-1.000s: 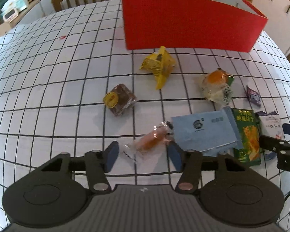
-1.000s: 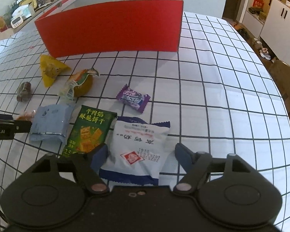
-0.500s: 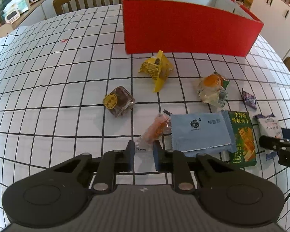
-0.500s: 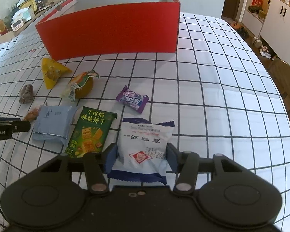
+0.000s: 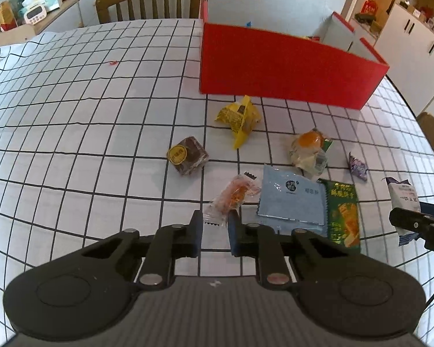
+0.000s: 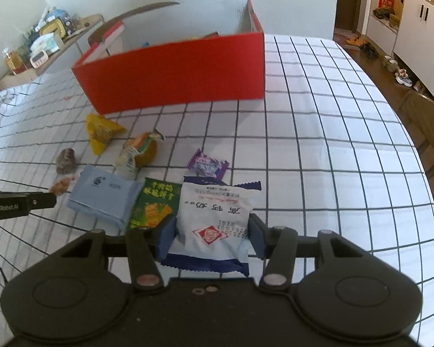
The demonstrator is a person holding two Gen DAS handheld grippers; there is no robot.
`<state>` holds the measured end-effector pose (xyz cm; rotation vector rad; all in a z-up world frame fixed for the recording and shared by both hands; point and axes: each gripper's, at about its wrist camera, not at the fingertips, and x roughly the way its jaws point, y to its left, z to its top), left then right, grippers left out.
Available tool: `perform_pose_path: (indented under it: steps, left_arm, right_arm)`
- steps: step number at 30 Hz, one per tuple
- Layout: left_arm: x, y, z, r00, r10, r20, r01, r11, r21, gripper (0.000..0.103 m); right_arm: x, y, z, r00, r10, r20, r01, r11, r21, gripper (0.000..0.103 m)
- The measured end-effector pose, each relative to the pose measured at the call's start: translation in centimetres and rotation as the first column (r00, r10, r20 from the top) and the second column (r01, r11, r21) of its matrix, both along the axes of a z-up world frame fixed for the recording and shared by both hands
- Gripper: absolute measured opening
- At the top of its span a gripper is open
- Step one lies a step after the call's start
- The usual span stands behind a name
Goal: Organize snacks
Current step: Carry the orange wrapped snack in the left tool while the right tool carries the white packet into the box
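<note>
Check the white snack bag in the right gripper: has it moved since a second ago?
Yes. The white snack bag has lifted and now overlaps the green packet, clamped in the right gripper.

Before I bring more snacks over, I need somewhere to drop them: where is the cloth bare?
Two bare stretches of checked tablecloth: one left of the red box and brown cube snack, toward the wooden chair; one right of the purple candy and the box. Crowded: the strip in front of the box, from yellow packet to green packet.
</note>
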<state>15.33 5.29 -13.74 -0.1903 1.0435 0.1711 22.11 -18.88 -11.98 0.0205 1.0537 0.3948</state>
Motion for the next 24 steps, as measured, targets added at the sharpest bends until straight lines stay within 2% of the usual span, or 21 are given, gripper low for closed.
perform_pose_path:
  steps: [12, 24]
  left_arm:
    - [-0.4, -0.7, 4.2, 0.998, 0.008, 0.067, -0.007, 1.0, -0.018, 0.017]
    - [2.8, -1.4, 9.8, 0.987, -0.001, 0.163, 0.004, 1.0, -0.021, 0.017]
  right_arm:
    - [0.9, -0.4, 4.1, 0.998, 0.017, 0.063, -0.02, 0.998, 0.058, 0.052]
    - [5.1, 0.1, 8.9, 0.985, 0.014, 0.169, -0.03, 0.995, 0.092, 0.052]
